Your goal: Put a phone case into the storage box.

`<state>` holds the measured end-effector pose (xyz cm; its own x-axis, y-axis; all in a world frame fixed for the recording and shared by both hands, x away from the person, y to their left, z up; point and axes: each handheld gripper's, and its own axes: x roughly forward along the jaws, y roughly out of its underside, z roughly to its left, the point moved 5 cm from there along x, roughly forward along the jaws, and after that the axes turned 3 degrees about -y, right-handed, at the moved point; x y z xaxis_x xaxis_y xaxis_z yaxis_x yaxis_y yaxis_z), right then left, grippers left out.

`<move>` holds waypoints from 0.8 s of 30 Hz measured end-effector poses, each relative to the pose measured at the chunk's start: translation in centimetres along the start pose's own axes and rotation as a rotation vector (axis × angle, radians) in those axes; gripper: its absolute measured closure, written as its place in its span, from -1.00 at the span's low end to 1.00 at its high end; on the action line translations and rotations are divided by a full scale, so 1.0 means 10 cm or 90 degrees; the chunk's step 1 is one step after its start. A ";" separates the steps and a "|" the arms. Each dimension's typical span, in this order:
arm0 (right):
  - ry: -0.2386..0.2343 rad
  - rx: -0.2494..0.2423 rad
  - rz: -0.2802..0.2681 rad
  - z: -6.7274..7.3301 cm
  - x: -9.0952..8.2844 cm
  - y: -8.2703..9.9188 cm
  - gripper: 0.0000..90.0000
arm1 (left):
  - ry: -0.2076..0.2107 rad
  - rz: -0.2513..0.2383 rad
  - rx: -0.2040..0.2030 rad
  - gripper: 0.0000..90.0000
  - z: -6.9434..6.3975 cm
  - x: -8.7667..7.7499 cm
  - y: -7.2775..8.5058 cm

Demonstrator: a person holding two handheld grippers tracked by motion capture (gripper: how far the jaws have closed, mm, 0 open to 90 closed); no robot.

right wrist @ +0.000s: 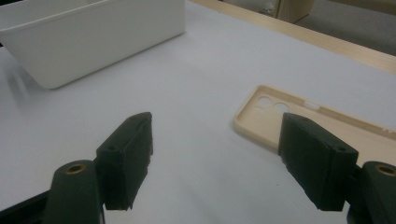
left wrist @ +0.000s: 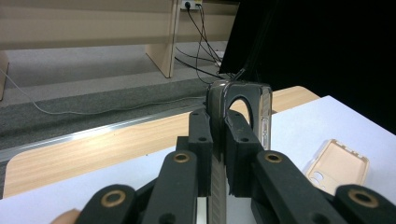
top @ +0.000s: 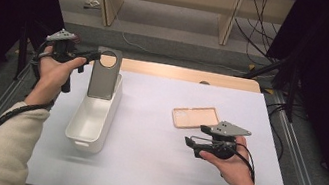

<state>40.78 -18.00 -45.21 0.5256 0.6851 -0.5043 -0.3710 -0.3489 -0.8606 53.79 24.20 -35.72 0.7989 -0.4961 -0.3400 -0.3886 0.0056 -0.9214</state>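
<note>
A grey phone case [top: 104, 73] with a round camera hole stands upright over the far end of the white bin [top: 88, 125]. My left gripper [top: 93, 55] is shut on its edge; the left gripper view has the grey phone case [left wrist: 243, 107] pinched between the jaws of the left gripper [left wrist: 218, 158]. A beige phone case [top: 195, 116] lies flat on the white mat, open side up. My right gripper [top: 189, 144] hovers just in front of it, open with nothing between its fingers. In the right gripper view the beige phone case [right wrist: 271, 119] lies ahead of the right jaw.
The white bin [right wrist: 88, 37] sits left of centre on the white mat [top: 151, 161]. A wooden table edge [top: 186, 74] runs along the back. Shelving legs and cables [top: 258, 32] are on the floor beyond. Metal rails [top: 298, 160] flank the table.
</note>
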 end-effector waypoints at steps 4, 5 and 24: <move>0.000 0.000 0.002 0.00 0.00 0.00 -0.39 | -0.001 0.002 0.012 0.82 0.00 0.04 -0.01; 0.000 0.001 0.002 0.00 0.00 0.00 -0.39 | -0.002 0.003 0.014 0.82 0.00 0.05 -0.02; 0.000 0.002 0.001 -0.01 0.00 0.01 -0.39 | -0.004 0.017 0.021 0.82 0.06 0.23 0.06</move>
<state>40.87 -18.07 -45.28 0.5254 0.6841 -0.5059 -0.3739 -0.3484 -0.8595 55.71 23.57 -37.15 0.7917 -0.4894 -0.3656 -0.3947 0.0469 -0.9176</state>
